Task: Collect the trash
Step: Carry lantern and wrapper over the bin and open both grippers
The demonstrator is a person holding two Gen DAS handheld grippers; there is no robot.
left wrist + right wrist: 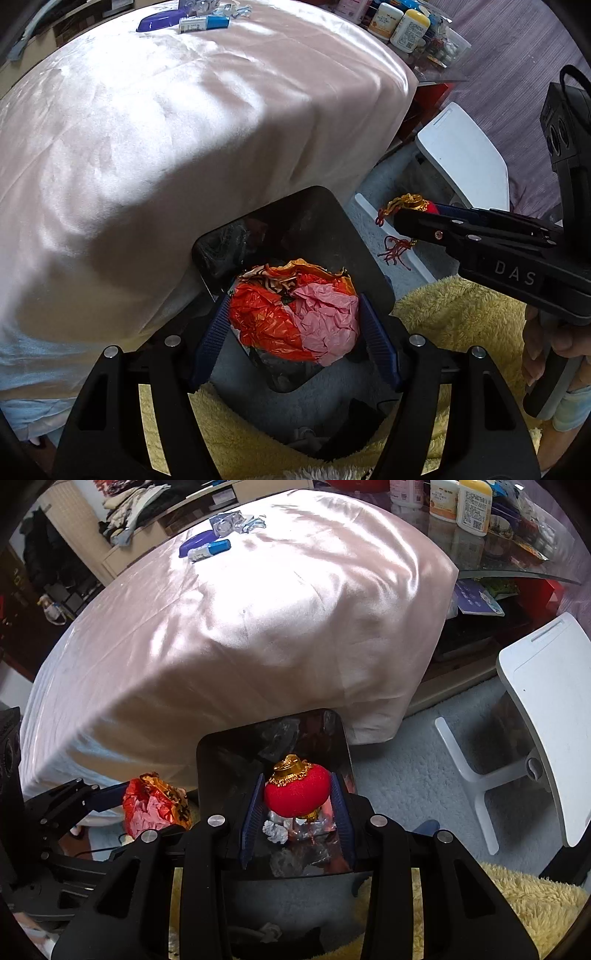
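Directly below both loads sits the black bin: left tongs grip crumpled wrappers, right tongs grip a red lantern at frame centre.

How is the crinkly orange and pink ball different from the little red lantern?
The crumpled wrapper ball is wrinkled plastic and paper in orange and pink; the red lantern is smooth, fuzzy and round with a gold cap. The ball looks bigger, so the left gripper stands wider around it than the right gripper around the lantern. Both are held over the black bin.
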